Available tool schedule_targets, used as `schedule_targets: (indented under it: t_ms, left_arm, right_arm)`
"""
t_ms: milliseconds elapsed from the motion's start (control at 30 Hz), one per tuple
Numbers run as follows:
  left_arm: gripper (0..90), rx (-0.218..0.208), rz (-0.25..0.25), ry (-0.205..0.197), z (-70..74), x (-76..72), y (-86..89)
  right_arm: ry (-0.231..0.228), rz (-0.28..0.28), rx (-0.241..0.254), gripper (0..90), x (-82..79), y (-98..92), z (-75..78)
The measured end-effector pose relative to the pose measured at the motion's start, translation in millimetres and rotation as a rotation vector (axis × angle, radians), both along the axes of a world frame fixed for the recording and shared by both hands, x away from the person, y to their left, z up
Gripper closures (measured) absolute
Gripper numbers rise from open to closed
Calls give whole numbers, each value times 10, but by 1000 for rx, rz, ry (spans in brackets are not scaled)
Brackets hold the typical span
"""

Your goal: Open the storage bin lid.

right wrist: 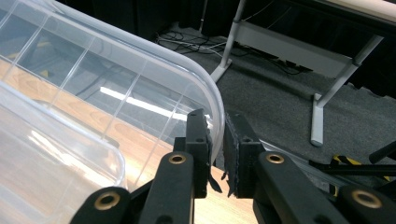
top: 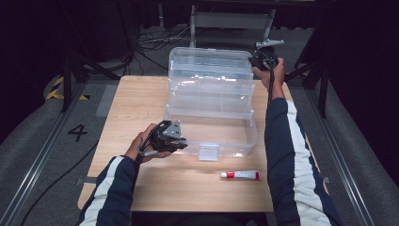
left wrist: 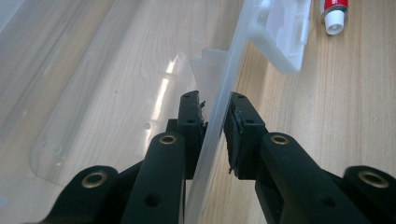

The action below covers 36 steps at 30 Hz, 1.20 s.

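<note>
A clear plastic box (top: pixel 214 136) stands on the wooden table (top: pixel 136 103) with its lid (top: pixel 209 70) raised upright at the back. My left gripper (top: pixel 181 141) is at the box's front left corner. In the left gripper view that gripper (left wrist: pixel 214 100) is shut on the thin front wall (left wrist: pixel 233 51), one pad inside and one outside. My right gripper (top: pixel 261 59) is up at the lid's far right corner. In the right gripper view it (right wrist: pixel 215 119) pinches the lid's curved rim (right wrist: pixel 205 79).
A red-and-white tube (top: pixel 240 175) lies on the table in front of the box, its white cap (left wrist: pixel 335 21) near the box's front latch (left wrist: pixel 285 32). A grey metal stand (top: pixel 230 21) and cables (top: pixel 155 40) are on the floor behind the table.
</note>
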<state>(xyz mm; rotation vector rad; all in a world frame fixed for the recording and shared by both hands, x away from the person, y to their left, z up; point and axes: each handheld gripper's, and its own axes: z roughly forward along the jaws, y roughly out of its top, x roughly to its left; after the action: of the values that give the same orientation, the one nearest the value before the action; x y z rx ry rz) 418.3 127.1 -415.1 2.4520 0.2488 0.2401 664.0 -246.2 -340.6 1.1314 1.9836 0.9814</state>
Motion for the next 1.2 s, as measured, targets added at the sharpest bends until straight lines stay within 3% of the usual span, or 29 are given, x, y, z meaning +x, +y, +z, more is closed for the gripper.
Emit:
schedule_targets:
  t_ms: [867, 1100, 1200]
  left_arm:
    - [764, 9, -8, 3, -16, 3, -6]
    - [763, 13, -6, 1, -16, -4, -7]
    - [763, 15, -9, -4, -17, 1, -17]
  right_arm:
    - [85, -2, -10, 807, 166, -39, -200]
    - [142, -6, -32, 840, 222, -49, -276]
    - [154, -10, -3, 858, 220, -78, -305]
